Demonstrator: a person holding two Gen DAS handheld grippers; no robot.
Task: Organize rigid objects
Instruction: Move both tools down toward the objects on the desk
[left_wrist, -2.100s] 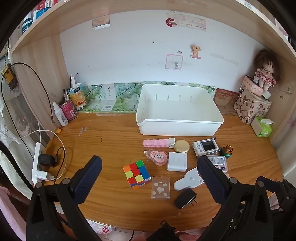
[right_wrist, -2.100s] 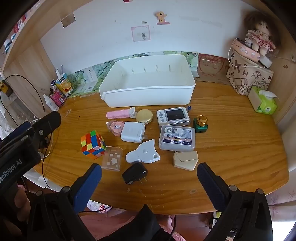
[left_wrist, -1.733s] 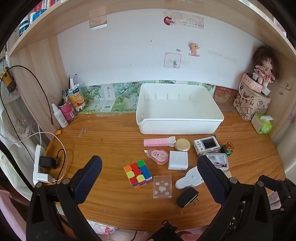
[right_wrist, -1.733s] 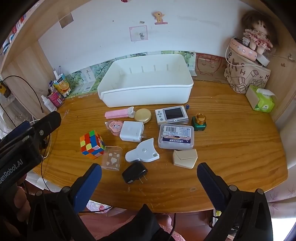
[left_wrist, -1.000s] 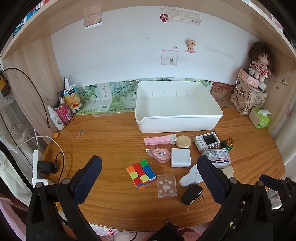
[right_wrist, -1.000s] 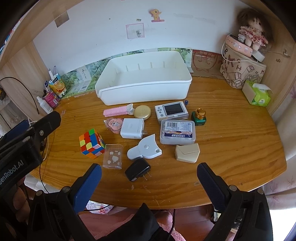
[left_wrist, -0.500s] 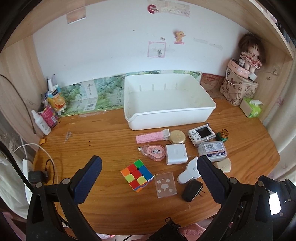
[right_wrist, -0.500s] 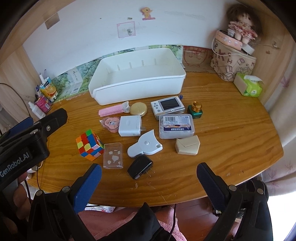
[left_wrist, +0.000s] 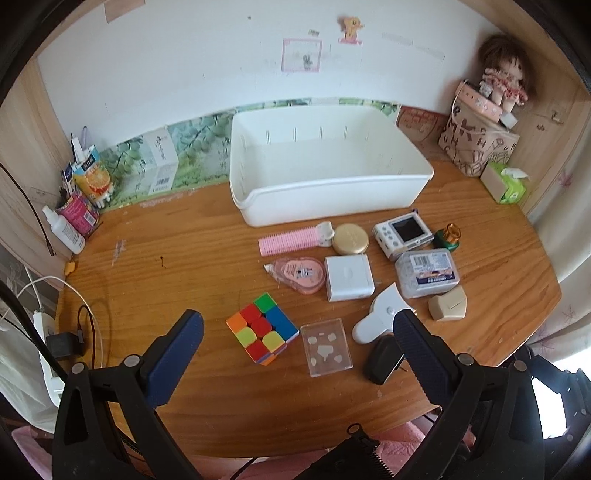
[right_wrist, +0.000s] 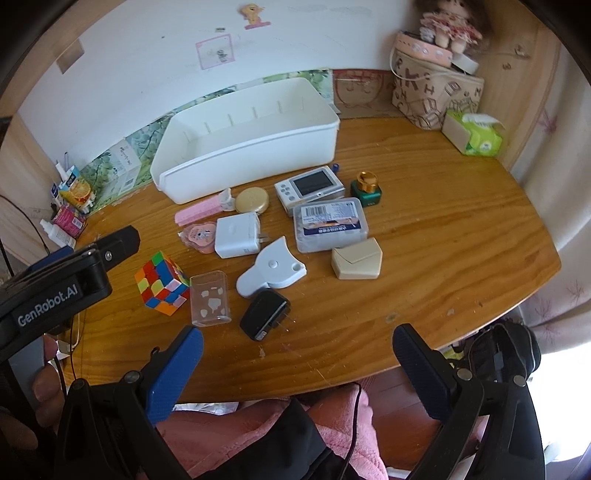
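Observation:
An empty white bin (left_wrist: 325, 173) (right_wrist: 251, 140) stands at the back of the wooden desk (left_wrist: 177, 258). In front of it lie a colour cube (left_wrist: 262, 328) (right_wrist: 162, 282), a clear box (left_wrist: 325, 347) (right_wrist: 209, 298), a black plug (left_wrist: 382, 360) (right_wrist: 265, 314), a white charger (left_wrist: 348, 277) (right_wrist: 237, 237), a white holder (right_wrist: 271, 273), a beige case (right_wrist: 357, 263), a labelled clear case (right_wrist: 330, 223), a small screen device (right_wrist: 309, 188), a gold compact (left_wrist: 350, 239), a pink comb (left_wrist: 286, 240) and a green bottle (right_wrist: 365, 188). My left gripper (left_wrist: 295, 328) is open above the cube. My right gripper (right_wrist: 295, 336) is open near the front edge.
A doll on a patterned bag (left_wrist: 480, 140) and a tissue pack (right_wrist: 474, 134) fill the back right corner. Bottles and cartons (left_wrist: 79, 206) stand at the back left. A power strip with cables (left_wrist: 55, 343) hangs off the left edge. Pink cloth (right_wrist: 258, 435) lies below the desk front.
Both grippers have risen and tilted down over the desk, so the objects sit lower and nearer in view. Nothing on the desk has moved; both grippers stay open.

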